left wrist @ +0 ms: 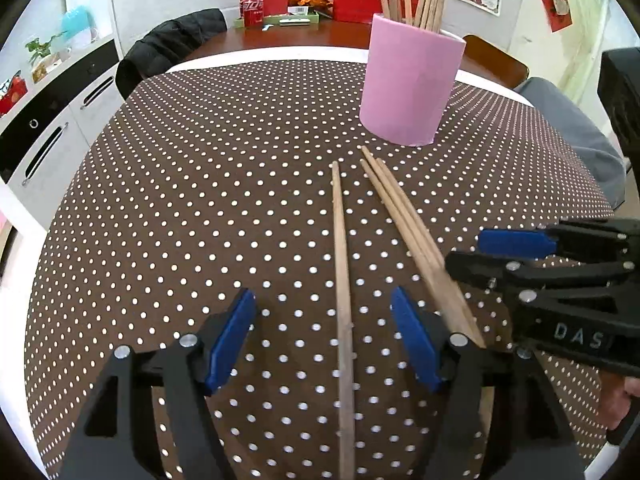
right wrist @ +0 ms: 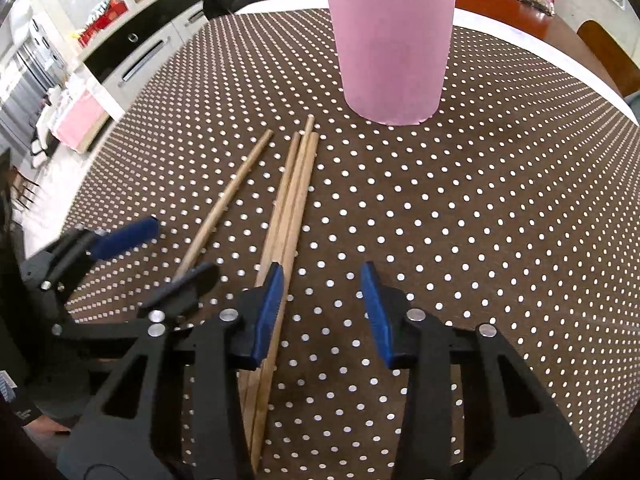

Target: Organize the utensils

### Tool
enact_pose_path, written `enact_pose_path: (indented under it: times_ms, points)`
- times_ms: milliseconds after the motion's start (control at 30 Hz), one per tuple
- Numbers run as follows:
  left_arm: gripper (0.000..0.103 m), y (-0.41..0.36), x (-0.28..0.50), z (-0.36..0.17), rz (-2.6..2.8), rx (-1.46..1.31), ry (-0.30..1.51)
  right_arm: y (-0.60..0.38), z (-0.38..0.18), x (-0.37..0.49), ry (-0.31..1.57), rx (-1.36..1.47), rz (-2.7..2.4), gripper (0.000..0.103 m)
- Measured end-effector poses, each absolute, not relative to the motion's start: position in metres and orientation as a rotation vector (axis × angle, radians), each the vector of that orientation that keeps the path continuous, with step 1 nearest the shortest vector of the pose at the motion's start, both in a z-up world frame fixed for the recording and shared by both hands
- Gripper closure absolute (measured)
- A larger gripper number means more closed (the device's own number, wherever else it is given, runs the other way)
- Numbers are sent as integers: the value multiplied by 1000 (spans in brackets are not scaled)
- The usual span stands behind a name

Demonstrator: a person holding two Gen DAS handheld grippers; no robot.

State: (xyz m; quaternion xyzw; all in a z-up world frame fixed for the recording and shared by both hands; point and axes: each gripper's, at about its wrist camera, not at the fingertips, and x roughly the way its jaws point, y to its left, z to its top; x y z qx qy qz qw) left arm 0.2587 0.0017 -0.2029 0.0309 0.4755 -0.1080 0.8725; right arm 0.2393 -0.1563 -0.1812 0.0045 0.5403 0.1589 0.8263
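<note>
Left gripper (left wrist: 322, 338) low over the table, jaws spread wide, nothing held; a single chopstick (left wrist: 342, 280) lies lengthwise between the blue pads, touching neither. Just right of it, a bundle of three chopsticks (left wrist: 404, 220) lies on the dotted cloth (left wrist: 200, 200), far tips fanned toward the pink holder (left wrist: 408, 88), which stands upright farther back, already stocked with chopsticks. Right gripper (right wrist: 322, 316) also parted and empty; its left pad sits over or against the bundle, the gap itself over bare cloth. Judgement: the step in hand is picking up loose sticks for the holder. To do it well, the left should drop until its pads flank the single stick near the thick end, close squarely, then lift and tip it upright before the holder. The right needs to shift left so the bundle falls inside its gap; closing where it stands would miss or scatter the three. The left wrist view shows the single stick centred in its jaws and the right gripper crossing the bundle from the side. The right wrist view alone shows the pad-to-bundle offset, and the left gripper beside the single stick.
</note>
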Motion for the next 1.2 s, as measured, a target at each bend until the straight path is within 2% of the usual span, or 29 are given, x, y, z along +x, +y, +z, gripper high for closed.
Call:
enact_pose_path:
  times_ms: [400, 667, 700, 733, 767, 800, 833, 900, 1000, 1200]
  points:
    - [33, 17, 258, -202, -230, 95, 983, -112, -184, 255, 1167, -96, 318, 65]
    - [33, -1, 265, -206, -213, 150, 996, -99, -185, 259, 1167, -163, 284, 67]
    - [37, -2, 266, -206, -220, 151, 1005, -94, -186, 261, 1158, -161, 283, 70]
    - [50, -4, 266, -205, -228, 156, 1007, -90, -186, 264, 1152, -168, 282, 76]
    - [57, -5, 266, -204, -233, 159, 1009, -88, -186, 264, 1148, -171, 287, 80]
    - [74, -6, 266, -203, -237, 159, 1014, -87, -186, 263, 1144, -174, 290, 85]
    - [87, -6, 266, -202, -242, 158, 1020, -85, -186, 263, 1140, -179, 295, 90]
    - [96, -7, 268, -202, -260, 152, 1033, -87, -186, 258, 1135, -172, 306, 93]
    - [97, -6, 274, -202, -309, 108, 1051, -105, -188, 255, 1141, -95, 330, 97]
    - [97, 5, 272, -195, -340, 10, 1007, -141, -184, 252, 1107, 63, 381, 97]
